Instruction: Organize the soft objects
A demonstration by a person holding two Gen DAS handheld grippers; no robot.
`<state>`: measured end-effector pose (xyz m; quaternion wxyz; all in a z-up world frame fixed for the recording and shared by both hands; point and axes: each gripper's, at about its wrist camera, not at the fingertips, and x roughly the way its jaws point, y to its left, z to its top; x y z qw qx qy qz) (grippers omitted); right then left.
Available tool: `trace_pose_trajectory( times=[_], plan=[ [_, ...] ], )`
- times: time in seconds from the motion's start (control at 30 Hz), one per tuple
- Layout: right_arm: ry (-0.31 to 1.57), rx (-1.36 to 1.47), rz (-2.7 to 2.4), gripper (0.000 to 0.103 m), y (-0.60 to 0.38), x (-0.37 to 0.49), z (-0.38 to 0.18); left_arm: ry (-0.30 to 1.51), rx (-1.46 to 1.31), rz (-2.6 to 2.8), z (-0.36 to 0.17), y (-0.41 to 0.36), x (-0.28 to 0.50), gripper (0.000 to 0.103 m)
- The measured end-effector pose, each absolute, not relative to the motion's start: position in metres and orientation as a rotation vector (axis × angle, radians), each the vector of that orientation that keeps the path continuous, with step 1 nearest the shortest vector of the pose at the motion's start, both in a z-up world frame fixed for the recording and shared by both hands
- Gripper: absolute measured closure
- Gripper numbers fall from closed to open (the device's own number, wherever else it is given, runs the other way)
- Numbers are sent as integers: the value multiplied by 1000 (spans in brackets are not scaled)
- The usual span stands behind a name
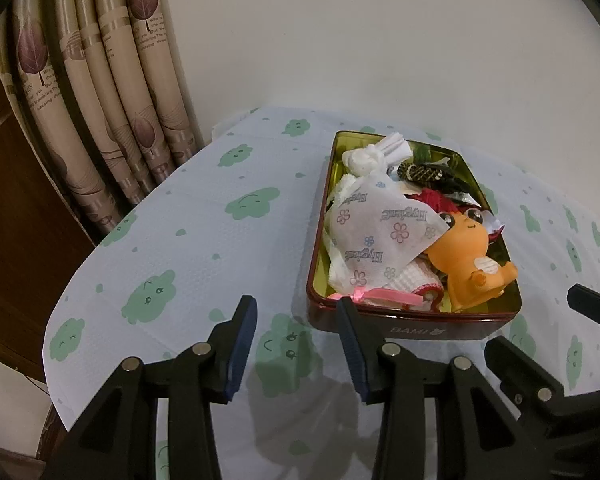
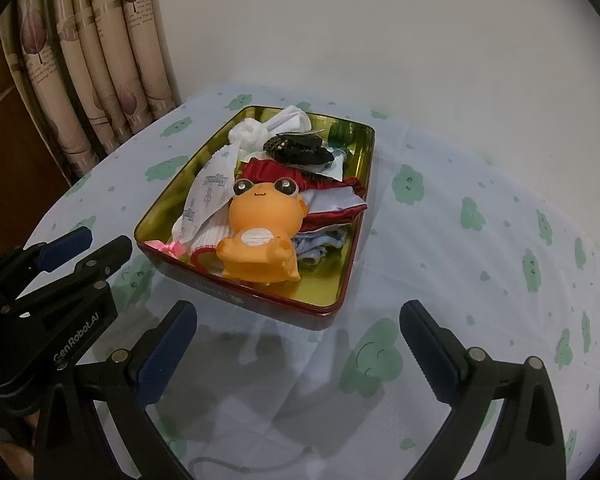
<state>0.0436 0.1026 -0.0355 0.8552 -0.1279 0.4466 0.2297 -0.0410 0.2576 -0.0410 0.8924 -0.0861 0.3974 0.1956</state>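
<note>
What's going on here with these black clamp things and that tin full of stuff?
A person is holding two claws over a table with a cloud-print cloth. Both the left claw and the right claw hang open and empty just short of a red tin. The tin holds soft things: an orange toy, a white floral pouch, a knotted white cloth and a dark woven piece. Nothing is being gripped at this moment.

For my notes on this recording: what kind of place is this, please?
Probably a room in a home: leaf-printed curtains hang beside a plain wall, and a table under a cloud-print cover holds a tin of soft odds and ends.
</note>
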Motion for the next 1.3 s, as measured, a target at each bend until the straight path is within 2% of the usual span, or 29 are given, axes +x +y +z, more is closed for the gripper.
trace_pose_trajectory(
  times=[1.3],
  plan=[
    [955, -289, 489, 2, 106, 42, -38, 824, -186, 433, -40, 260, -41, 61]
  ],
)
